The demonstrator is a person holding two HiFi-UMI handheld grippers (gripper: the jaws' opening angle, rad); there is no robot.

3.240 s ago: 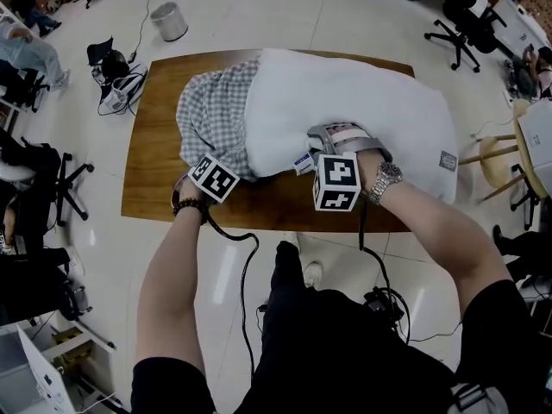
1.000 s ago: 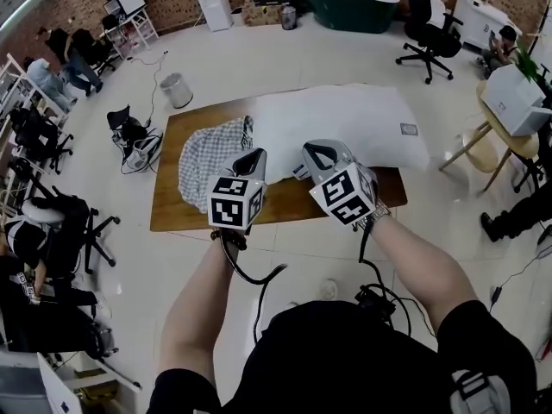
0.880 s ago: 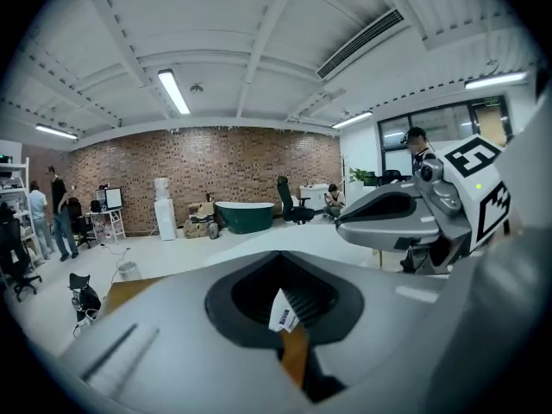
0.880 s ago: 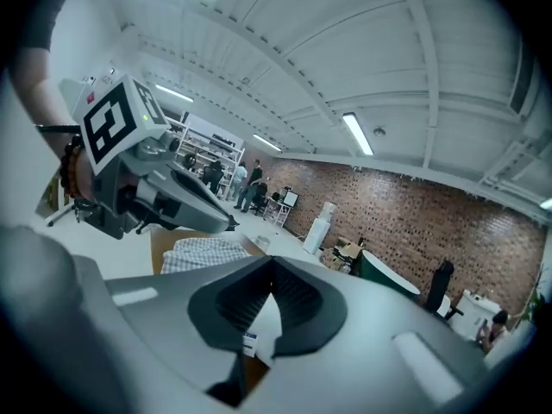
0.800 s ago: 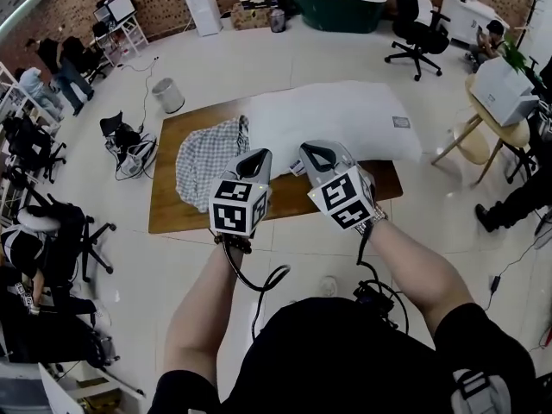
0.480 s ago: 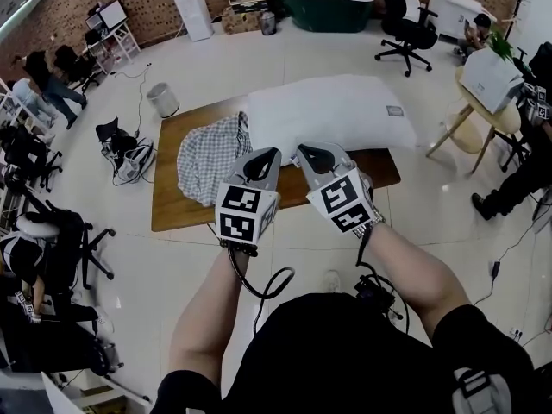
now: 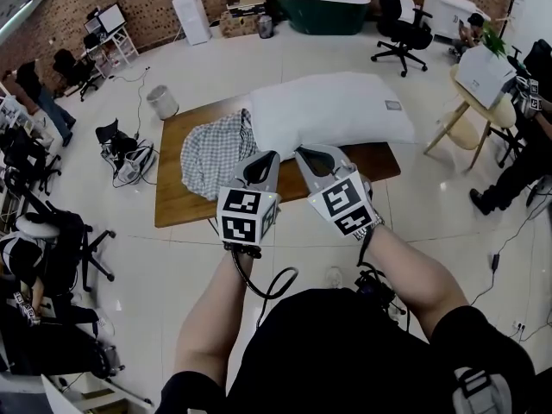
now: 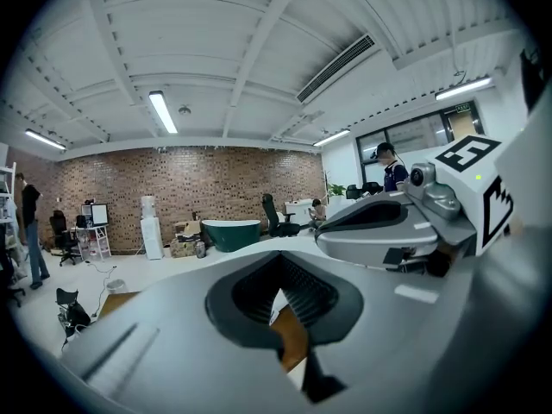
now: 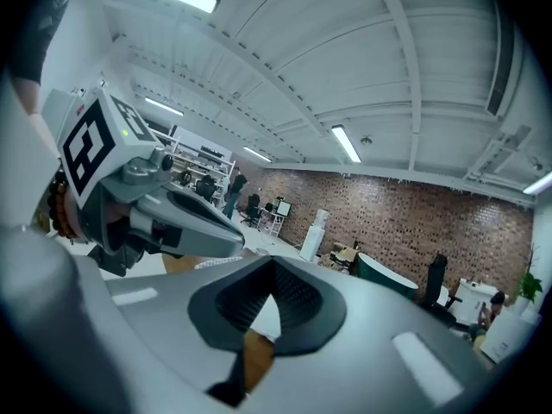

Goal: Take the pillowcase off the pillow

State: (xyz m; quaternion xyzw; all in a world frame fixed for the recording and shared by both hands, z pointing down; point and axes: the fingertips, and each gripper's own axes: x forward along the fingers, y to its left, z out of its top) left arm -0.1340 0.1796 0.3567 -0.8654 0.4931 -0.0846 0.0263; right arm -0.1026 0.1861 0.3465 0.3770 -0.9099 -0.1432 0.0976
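The bare white pillow (image 7: 332, 110) lies on the right half of the brown wooden table (image 7: 177, 203). Beside its left end the checked pillowcase (image 7: 213, 152) sits crumpled on the table. Both grippers are raised side by side near the table's front edge, close to my body. My left gripper (image 7: 265, 156) is shut with nothing in its jaws. My right gripper (image 7: 306, 153) is shut and empty too. In the left gripper view the left gripper (image 8: 278, 259) points at the room, with the right one beside it. The right gripper (image 9: 274, 263) likewise faces the far brick wall.
A grey bin (image 7: 161, 102) and a black bag with cables (image 7: 121, 149) sit on the floor left of the table. Office chairs (image 7: 397, 15) and a dark green tub (image 7: 321, 7) stand behind it. A small wooden side table (image 7: 470, 123) is at the right. People sit at desks around the room.
Both grippers let go of the bedding, lifted off the table and drew back toward my body. The head view tilted up, so the table sits farther away.
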